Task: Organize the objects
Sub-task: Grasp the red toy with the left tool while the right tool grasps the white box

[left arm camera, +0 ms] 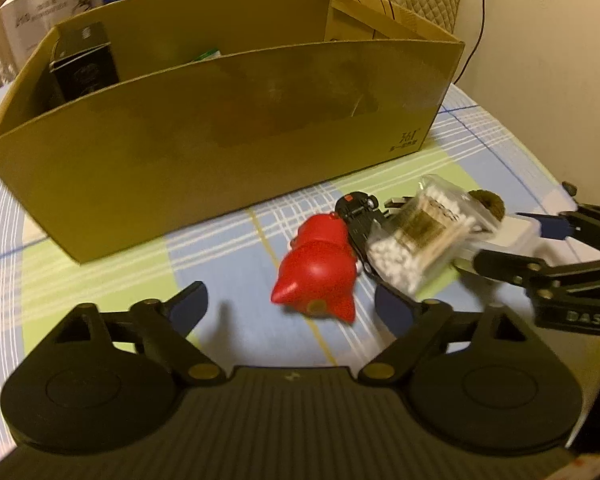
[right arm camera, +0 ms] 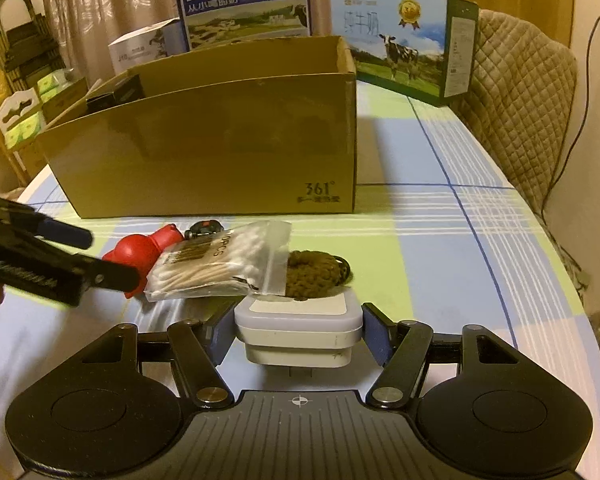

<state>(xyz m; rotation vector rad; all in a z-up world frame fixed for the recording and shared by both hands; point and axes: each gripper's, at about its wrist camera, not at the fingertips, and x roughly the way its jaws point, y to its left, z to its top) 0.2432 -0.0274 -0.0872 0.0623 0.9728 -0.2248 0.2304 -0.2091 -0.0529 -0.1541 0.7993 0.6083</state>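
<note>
While both claws work over the checked tabletop [right arm camera: 440,240], an open cardboard box [right arm camera: 220,152] stands at the rear left, with a black container [left arm camera: 86,64] upright in its left end. In front of the box lies a cluster of small objects. Leftmost is a red figurine [left arm camera: 320,272] on its side, near the left claw [left arm camera: 292,304], whose fingers are spread wide on either side of it and hold nothing. Just right of the figurine, touching it, lies a black toy car [left arm camera: 356,216], partly covered by a clear bag of cotton swabs [right arm camera: 220,264]. The bag rests tilted across the car and overlaps a brown knitted item [right arm camera: 316,274] lying at its right end. Directly in front of these sits a white square adapter [right arm camera: 298,330]. The right claw [right arm camera: 298,334] brackets this adapter, its blue pads [right arm camera: 376,336] standing at the two sides; whether they actually press on it cannot be told. Behind the box stand milk cartons [right arm camera: 244,4], and a quilted chair back [right arm camera: 524,112] rises at the far right beside the tabletop.
</note>
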